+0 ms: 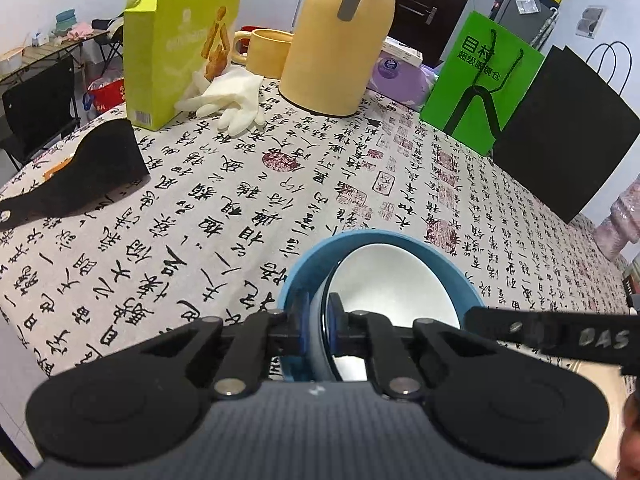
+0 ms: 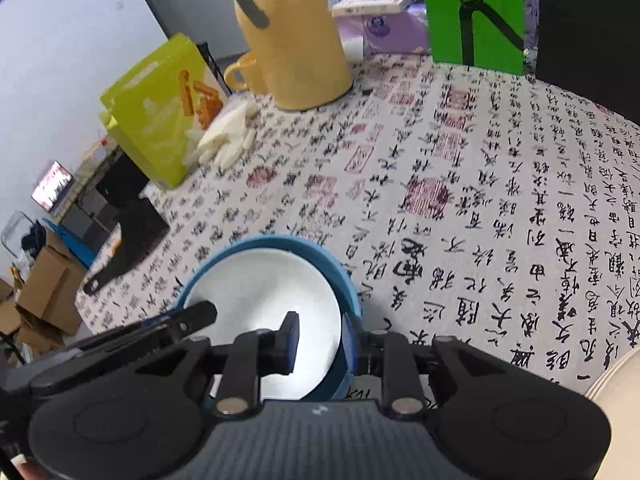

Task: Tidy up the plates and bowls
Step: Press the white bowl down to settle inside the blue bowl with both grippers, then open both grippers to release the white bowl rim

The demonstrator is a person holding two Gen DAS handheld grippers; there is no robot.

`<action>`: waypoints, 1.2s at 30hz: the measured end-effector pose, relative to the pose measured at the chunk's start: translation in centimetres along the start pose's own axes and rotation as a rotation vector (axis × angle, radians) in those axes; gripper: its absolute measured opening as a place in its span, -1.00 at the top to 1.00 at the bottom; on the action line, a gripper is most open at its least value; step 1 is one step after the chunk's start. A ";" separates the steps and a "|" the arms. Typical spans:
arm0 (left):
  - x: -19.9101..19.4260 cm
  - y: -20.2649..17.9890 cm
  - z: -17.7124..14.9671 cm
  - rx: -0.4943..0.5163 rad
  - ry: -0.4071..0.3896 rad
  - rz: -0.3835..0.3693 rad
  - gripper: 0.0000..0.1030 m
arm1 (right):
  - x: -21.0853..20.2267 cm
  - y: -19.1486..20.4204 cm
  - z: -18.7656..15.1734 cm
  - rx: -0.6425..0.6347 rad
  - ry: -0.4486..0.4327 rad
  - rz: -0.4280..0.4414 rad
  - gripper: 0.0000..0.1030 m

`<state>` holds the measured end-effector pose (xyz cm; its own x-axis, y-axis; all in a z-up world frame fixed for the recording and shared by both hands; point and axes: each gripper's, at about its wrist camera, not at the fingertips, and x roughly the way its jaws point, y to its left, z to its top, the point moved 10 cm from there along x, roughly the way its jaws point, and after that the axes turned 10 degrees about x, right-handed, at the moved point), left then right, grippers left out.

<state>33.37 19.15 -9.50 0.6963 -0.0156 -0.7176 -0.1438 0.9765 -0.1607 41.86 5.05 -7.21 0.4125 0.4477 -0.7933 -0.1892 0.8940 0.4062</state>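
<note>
Left hand-held gripper (image 1: 320, 330) pinches the round blue bowl's (image 1: 448, 258) rim at lower centre; right hand-held gripper (image 2: 320, 344) straddles the rim, jaws spread.

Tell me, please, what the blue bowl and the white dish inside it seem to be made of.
Blue bowl: probably plastic or silicone, matte, with a thick, dull, even-coloured wall and no glare. White dish: likely glazed ceramic, perhaps melamine, smooth and glossy, with soft light reflections.

The desk (image 1: 248, 208) wears a calligraphy-printed cloth. A blue bowl (image 1: 298, 280) sits at lower centre. Along the top stand a lime snack box (image 1: 176, 48), white gloves (image 1: 232, 100), a yellow mug (image 1: 266, 52), a tan jug (image 1: 340, 40), a green bag (image 1: 480, 80) and a black bag (image 1: 560, 136).
</note>
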 end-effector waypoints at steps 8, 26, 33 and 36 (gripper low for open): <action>1.0 -0.1 -0.3 -0.031 0.075 -0.054 0.84 | -0.8 -0.5 0.1 -0.012 -0.023 -0.027 0.55; -4.3 -1.3 1.9 0.047 -0.148 0.095 -0.60 | -1.9 -1.6 -1.1 0.028 -0.019 0.031 0.55; -6.7 -2.8 2.4 0.105 -0.267 0.145 -1.00 | -3.8 -2.2 -1.2 0.017 -0.062 0.084 -0.06; -7.5 -3.2 2.2 0.123 -0.321 0.178 -1.00 | -5.1 -2.4 -1.4 -0.022 -0.115 0.118 -0.66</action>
<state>30.17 16.58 -2.08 0.8557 0.2058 -0.4748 -0.2105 0.9766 0.0439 38.97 0.69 -4.75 0.4853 0.5456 -0.6832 -0.2616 0.8362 0.4820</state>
